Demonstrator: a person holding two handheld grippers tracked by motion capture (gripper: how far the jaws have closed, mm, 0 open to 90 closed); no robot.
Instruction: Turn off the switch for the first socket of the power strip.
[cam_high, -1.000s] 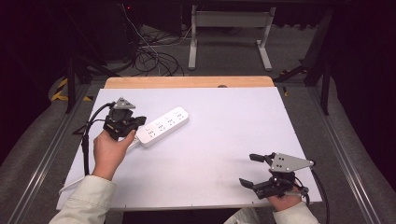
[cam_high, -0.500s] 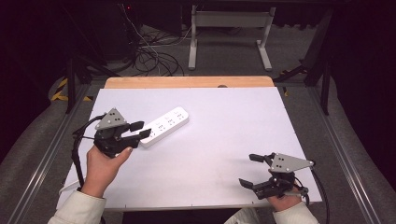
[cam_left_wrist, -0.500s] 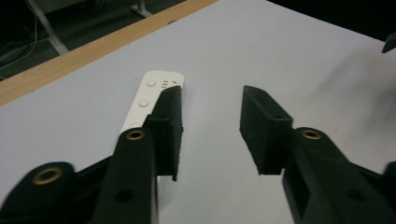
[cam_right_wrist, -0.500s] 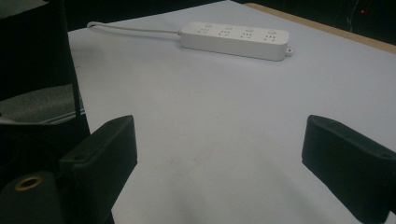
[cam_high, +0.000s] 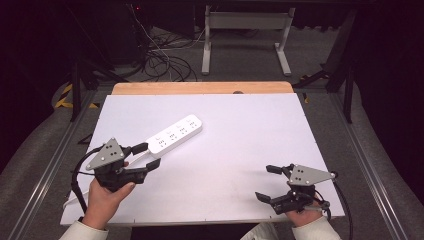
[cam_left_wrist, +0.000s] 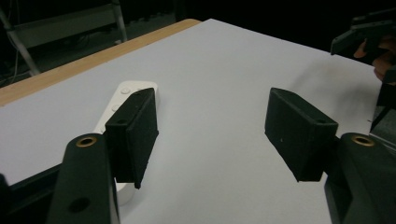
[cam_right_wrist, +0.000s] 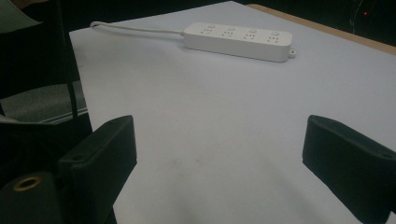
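Note:
A white power strip (cam_high: 174, 133) lies slantwise on the white table top (cam_high: 240, 130), left of centre, and its cord runs toward the table's near left corner. The strip (cam_right_wrist: 238, 40) also lies far off in the right gripper view, and its end (cam_left_wrist: 125, 93) peeks out behind one jaw in the left gripper view. My left gripper (cam_high: 147, 156) is open with nothing in it, just short of the strip's near end. My right gripper (cam_high: 268, 182) rests open and empty by the near right corner.
A bare wooden strip (cam_high: 200, 88) edges the table's far side. Beyond it, cables (cam_high: 160, 60) lie on the dark floor beside a metal stand (cam_high: 245, 30). Rails run along both sides of the table.
My left gripper has drawn back from the power strip toward the near left and turned its jaws to the right. The right gripper has stayed put.

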